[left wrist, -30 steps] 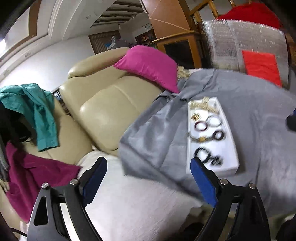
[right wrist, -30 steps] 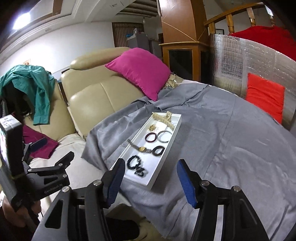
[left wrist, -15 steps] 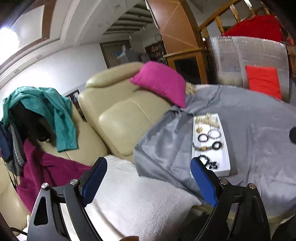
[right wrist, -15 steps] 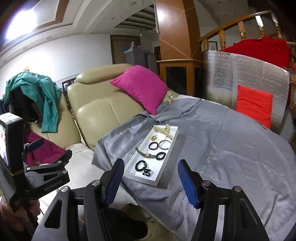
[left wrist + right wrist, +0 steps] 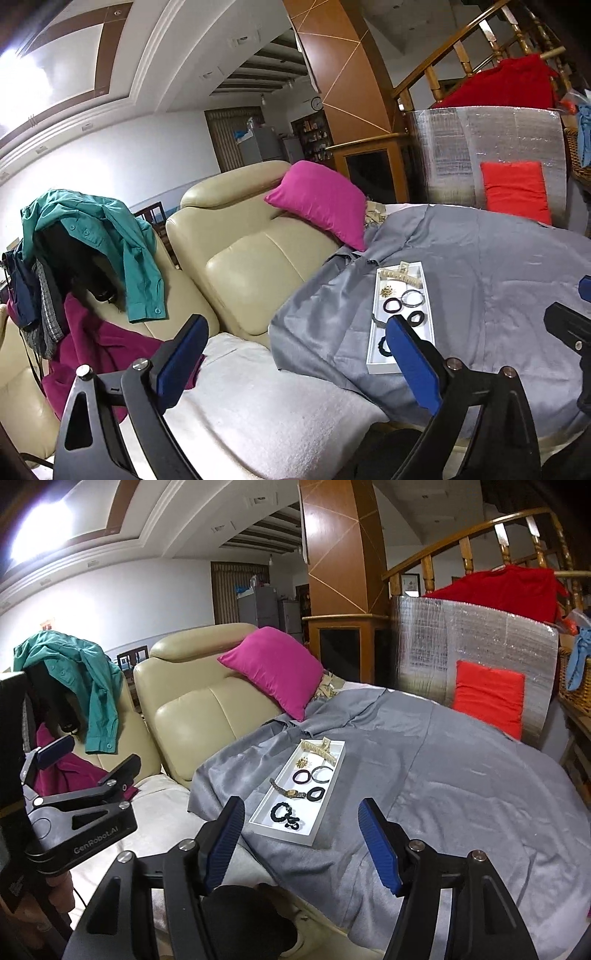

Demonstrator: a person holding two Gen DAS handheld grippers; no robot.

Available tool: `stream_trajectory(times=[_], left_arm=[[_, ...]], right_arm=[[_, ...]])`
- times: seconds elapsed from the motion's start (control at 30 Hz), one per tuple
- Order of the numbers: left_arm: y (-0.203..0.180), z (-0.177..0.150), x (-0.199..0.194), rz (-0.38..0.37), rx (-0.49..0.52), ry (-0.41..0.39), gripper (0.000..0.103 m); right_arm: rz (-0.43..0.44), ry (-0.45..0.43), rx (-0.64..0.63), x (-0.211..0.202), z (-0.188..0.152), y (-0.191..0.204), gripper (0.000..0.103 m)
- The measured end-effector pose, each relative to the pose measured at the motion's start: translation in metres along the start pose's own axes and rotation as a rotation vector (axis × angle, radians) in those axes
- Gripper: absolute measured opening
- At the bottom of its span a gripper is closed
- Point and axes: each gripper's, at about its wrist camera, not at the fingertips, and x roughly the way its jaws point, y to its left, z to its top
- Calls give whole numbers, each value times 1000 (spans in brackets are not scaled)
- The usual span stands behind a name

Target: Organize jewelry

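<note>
1. Resting on a grey sheet [image 5: 461,775] spread over a bed: a white tray [image 5: 334,771], long and shallow, lying well ahead of both grippers and touched by neither.
2. Lying in the tray, far end to near end in the right wrist view: a cream hair claw [image 5: 320,750], a small gold ornament [image 5: 303,763], a dark ring-shaped band [image 5: 301,776] beside a grey bangle [image 5: 320,774], a wristwatch [image 5: 288,792] beside a black oval band [image 5: 316,794], and a black beaded bracelet [image 5: 284,814].
3. Showing only in the right wrist view: the whole wristwatch and beaded bracelet, both sitting clear between the blue pads.
4. Blocking the near end of the tray [image 5: 373,350] in the left wrist view: the left gripper's right-hand pad, hiding most of those two pieces.
5. Opening at this moment: left gripper [image 5: 295,354], jaws standing wide, nothing between them but the sofa seat and sheet edge far behind.
6. Opening too: right gripper [image 5: 301,843], jaws parted and gripping nothing.
7. Appearing at the left edge of the right wrist view: the left gripper [image 5: 79,775] seen side-on.
8. Appearing only as a dark sliver at the right edge of the left wrist view: the right gripper [image 5: 570,328].
9. Leaning on the cream sofa [image 5: 255,266]: a magenta pillow [image 5: 321,201].
</note>
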Motion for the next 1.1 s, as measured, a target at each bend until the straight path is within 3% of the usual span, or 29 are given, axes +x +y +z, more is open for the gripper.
stream_trajectory(times=[0.4,1.1], left_arm=[[0,-2,-3,-26,1,8,97],[12,-11,13,1,-9,40,97]], right_arm=[[-20,-10,-10,2,0,3,68],[-12,2,-14,16,2,13,68]])
